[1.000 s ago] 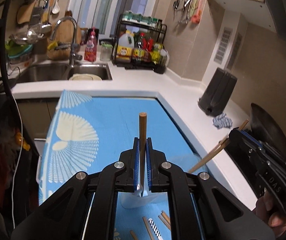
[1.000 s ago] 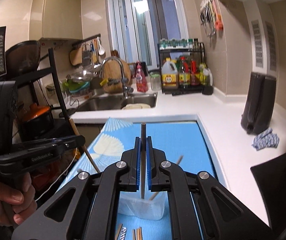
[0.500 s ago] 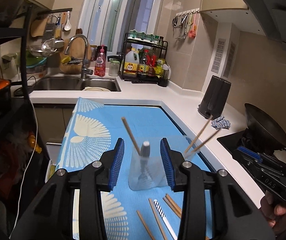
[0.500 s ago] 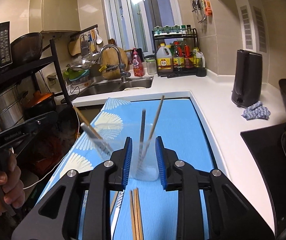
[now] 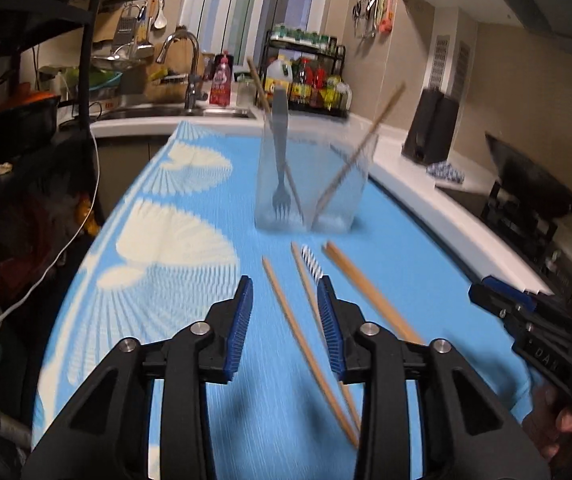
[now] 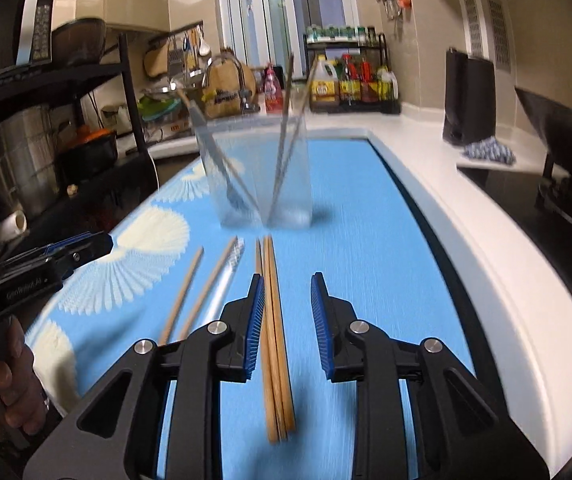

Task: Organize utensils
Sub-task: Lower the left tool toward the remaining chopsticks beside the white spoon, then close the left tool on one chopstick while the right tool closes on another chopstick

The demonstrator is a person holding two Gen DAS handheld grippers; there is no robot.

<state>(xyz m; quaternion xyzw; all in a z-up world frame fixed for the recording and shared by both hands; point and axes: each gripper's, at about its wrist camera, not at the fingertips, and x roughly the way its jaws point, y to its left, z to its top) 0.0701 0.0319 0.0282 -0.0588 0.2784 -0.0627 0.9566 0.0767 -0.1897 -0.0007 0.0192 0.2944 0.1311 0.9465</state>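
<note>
On blue table (image 6: 366,208), wooden chopsticks (image 6: 273,320) at 12 o'clock between right gripper (image 6: 288,320) jaws, apart, empty. Left gripper (image 5: 284,326) closing, empty. Thin, light, stiff, slippery: pinch middle.

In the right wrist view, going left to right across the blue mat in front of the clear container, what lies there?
Single chopstick → second single chopstick → silver-handled utensil → bundle of chopsticks, which runs between the right gripper's open jaws.

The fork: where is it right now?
The fork stands tines-down in the left part of the clear container on the blue mat, beside a leaning chopstick.
</note>
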